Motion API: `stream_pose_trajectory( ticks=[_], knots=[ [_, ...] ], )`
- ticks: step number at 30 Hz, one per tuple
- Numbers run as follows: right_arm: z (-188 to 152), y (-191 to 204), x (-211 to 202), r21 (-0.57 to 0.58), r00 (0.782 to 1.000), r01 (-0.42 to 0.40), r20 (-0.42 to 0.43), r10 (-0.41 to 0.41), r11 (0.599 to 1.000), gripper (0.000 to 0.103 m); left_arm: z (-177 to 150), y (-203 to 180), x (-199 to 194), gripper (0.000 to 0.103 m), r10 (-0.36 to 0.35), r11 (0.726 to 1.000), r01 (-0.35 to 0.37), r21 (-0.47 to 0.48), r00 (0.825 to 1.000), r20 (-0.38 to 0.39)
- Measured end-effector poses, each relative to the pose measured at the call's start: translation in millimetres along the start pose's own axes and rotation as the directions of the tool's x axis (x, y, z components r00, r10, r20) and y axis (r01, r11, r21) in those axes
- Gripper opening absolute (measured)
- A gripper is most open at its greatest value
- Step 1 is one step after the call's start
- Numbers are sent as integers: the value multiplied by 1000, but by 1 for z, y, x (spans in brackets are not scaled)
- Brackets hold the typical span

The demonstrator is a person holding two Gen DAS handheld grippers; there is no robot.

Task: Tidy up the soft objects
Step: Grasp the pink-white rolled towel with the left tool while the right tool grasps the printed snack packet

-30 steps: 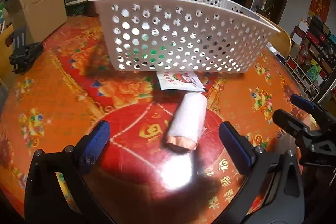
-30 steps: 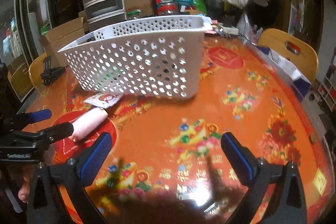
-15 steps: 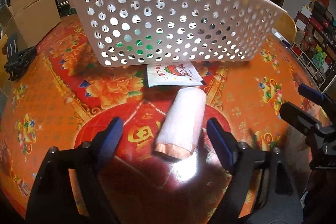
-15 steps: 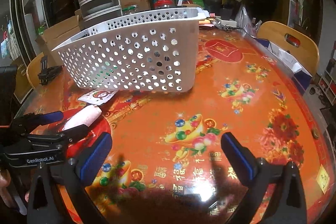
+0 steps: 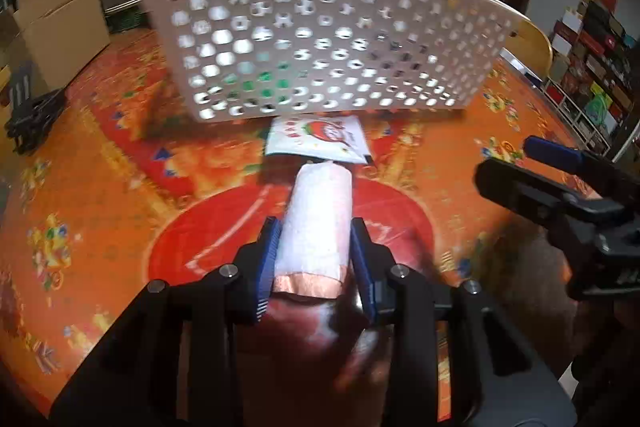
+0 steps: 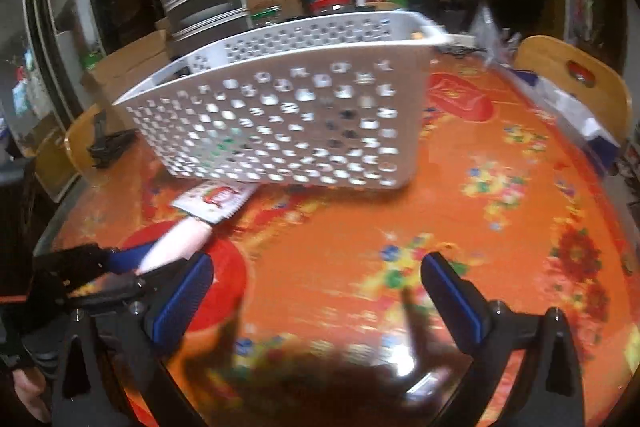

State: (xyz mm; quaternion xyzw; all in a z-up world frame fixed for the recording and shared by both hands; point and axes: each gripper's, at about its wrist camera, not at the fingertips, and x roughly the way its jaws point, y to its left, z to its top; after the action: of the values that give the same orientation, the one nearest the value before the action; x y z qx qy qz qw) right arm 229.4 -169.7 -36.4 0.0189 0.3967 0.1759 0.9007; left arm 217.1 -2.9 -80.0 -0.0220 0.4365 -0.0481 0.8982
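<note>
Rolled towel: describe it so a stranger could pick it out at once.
Find the white perforated basket on the orange table. Before it lies a flat printed packet, then the rolled towel: a pale cylinder with a copper-coloured end, clamped in the left gripper.

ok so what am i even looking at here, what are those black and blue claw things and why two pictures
Those claws are two hand-held grippers; a person holds one in each hand, no robot arm. Each carries a fisheye camera looking along its fingers, so you get one picture per gripper.

In the left gripper's picture, the left gripper has its blue pads pressed on both sides of a rolled white towel lying on the orange patterned table. Beyond the towel lies a small printed packet, then a white perforated basket.

In the right gripper's picture, the right gripper is open and holds nothing, above the tablecloth. The same basket and towel show from another angle.
</note>
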Motion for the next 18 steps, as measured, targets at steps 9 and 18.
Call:
stream_pose_trajectory(
  ticks=[9, 18],
  knots=[
    [16, 48, 46, -42, 998, -44, -49, 42, 998, 91, -11, 59, -16, 33, 59, 995, -58, -81, 998, 1],
    [27, 91, 81, -111, 991, -77, -120, 63, 991, 86, -19, 97, -23, 33, 75, 988, -72, -134, 997, 16]
  ],
)
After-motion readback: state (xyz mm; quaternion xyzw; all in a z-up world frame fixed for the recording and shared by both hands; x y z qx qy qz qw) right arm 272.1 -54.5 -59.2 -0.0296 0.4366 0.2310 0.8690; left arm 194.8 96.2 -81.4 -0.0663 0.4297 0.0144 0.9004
